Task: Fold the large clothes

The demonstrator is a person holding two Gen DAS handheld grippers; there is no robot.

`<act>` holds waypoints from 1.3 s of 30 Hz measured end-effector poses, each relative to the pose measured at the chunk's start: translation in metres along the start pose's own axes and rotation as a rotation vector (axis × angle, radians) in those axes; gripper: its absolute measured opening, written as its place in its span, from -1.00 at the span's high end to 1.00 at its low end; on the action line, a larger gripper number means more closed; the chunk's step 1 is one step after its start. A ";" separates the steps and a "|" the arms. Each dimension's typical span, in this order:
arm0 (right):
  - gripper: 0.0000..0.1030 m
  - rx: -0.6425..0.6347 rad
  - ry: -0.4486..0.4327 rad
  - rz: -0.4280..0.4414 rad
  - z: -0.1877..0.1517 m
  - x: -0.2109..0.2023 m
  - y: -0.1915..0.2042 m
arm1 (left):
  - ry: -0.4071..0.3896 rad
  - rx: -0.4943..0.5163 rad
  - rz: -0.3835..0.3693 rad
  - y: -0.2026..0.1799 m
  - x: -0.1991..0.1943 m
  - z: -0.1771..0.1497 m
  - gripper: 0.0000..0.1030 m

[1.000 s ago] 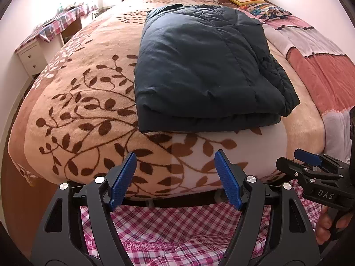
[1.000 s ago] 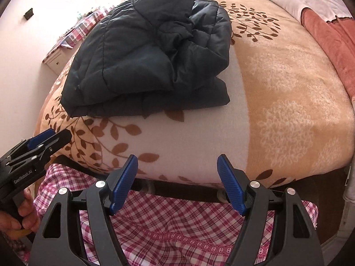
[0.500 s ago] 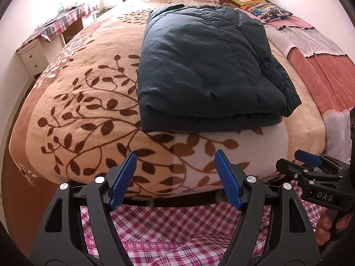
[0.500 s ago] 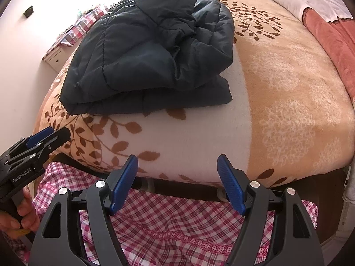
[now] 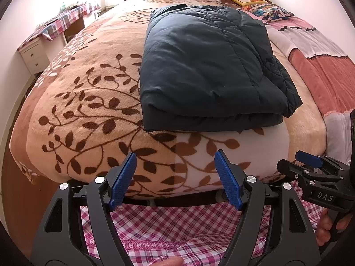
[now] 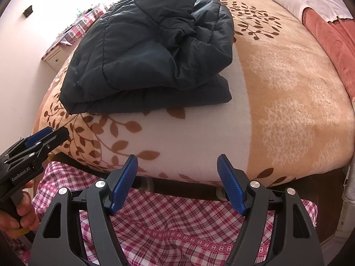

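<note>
- Nearest of all, a pink and white checked cloth (image 5: 177, 228) is filling the bottom of both wrist views, lying below the grippers.
- The left gripper (image 5: 175, 184) is hanging just off the foot of the bed, its blue pads (image 5: 123, 182) standing wide apart with nothing between them.
- The right gripper (image 6: 176, 185) is hanging the same way, its blue pads (image 6: 230, 186) spread wide and gripping nothing; in the left view it is showing at the right edge (image 5: 310, 161).
- A hand (image 6: 21, 212) is gripping the handle of the left gripper at the lower left of the right view, and fingers (image 5: 328, 226) are wrapping the right gripper's handle at the lower right of the left view.
- Both grippers are pointing steeply down toward the near edge of the bed, apart from the fabric.
- A tan blanket with brown leaf sprays (image 5: 84, 115) is covering the bed (image 6: 288, 110) and draping over its near edge.
- The dark blue padded coat (image 5: 206, 71) is lying folded in a thick stack on the blanket, close to the near edge, its folded edge facing the grippers; it is well clear of both.
- In the right view the coat's (image 6: 144, 55) right side is looking bunched and creased.
- Beyond, a pink and rust patchwork quilt (image 5: 317, 66) is lying along the right side of the bed.
- Farthest, patterned pillows (image 5: 268, 8) are resting near the headboard, and a white drawer unit (image 5: 33, 55) is standing by the left wall.
</note>
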State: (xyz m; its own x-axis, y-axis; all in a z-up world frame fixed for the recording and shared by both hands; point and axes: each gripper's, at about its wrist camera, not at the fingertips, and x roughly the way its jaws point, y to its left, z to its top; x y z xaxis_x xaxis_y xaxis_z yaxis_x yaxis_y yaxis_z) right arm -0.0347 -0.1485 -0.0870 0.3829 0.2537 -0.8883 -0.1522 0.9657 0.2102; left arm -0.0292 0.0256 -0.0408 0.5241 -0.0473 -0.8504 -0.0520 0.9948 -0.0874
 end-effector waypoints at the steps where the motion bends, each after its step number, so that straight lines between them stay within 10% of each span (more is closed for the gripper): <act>1: -0.41 -0.001 0.000 0.000 0.000 0.000 0.000 | 0.000 0.000 0.000 0.000 0.000 0.000 -0.40; 39: -0.41 -0.007 0.007 -0.002 -0.002 0.001 0.003 | -0.001 -0.009 -0.001 0.002 -0.002 -0.001 -0.40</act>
State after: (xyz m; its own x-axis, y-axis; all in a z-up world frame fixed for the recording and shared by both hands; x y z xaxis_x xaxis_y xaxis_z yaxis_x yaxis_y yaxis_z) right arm -0.0361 -0.1457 -0.0883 0.3769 0.2513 -0.8915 -0.1576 0.9659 0.2056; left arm -0.0312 0.0276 -0.0396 0.5250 -0.0483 -0.8497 -0.0588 0.9939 -0.0928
